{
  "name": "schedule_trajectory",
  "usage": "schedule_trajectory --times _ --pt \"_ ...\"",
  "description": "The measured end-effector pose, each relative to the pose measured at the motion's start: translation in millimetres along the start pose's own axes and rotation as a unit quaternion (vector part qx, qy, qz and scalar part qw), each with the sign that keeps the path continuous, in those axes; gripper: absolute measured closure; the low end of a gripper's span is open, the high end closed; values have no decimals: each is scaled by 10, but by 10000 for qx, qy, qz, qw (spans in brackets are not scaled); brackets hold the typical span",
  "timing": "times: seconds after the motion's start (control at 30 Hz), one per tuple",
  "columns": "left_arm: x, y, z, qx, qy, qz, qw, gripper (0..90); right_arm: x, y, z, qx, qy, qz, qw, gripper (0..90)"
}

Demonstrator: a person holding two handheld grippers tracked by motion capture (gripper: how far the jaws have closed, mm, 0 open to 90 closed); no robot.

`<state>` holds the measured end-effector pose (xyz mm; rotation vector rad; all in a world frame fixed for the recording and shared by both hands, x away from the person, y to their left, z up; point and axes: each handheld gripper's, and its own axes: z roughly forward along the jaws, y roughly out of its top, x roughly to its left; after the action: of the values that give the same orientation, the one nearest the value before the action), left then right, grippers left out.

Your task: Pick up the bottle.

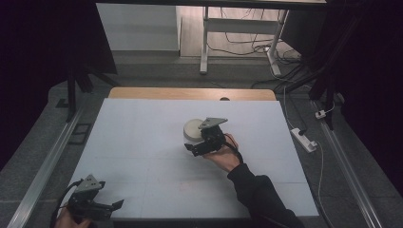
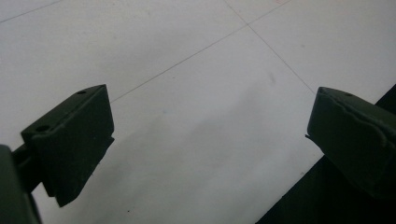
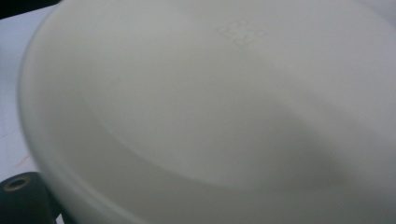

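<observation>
A white round bowl sits near the middle of the pale table. My right gripper is pressed against its near right side, held by a hand in a dark sleeve. In the right gripper view the bowl's smooth white surface is very close, with a faint embossed mark on it, and one black finger shows at the bottom left. Whether the jaws hold the bowl is hidden. My left gripper hovers at the table's near left corner, and its jaws stand wide open over bare table.
The table's front edge runs just beside the left gripper. A wooden strip borders the far edge. Beyond it are a desk frame and loose cables; a power strip lies on the floor at right.
</observation>
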<state>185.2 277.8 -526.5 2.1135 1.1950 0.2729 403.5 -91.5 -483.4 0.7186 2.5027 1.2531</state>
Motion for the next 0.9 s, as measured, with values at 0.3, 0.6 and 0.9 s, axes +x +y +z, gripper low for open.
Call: schedule_trajectory --times 0.3,0.6,0.9 --pt "-2 1 1 3 3 -1 10000 17 115 -52 -208 -47 161 -37 9999 63" --pt "-5 -1 -2 -10 8 9 10000 17 252 -110 -360 -49 269 -111 9996 63" --pt "-6 -1 -5 -18 1 15 10000 17 372 -192 -469 3 329 -163 9993 63"
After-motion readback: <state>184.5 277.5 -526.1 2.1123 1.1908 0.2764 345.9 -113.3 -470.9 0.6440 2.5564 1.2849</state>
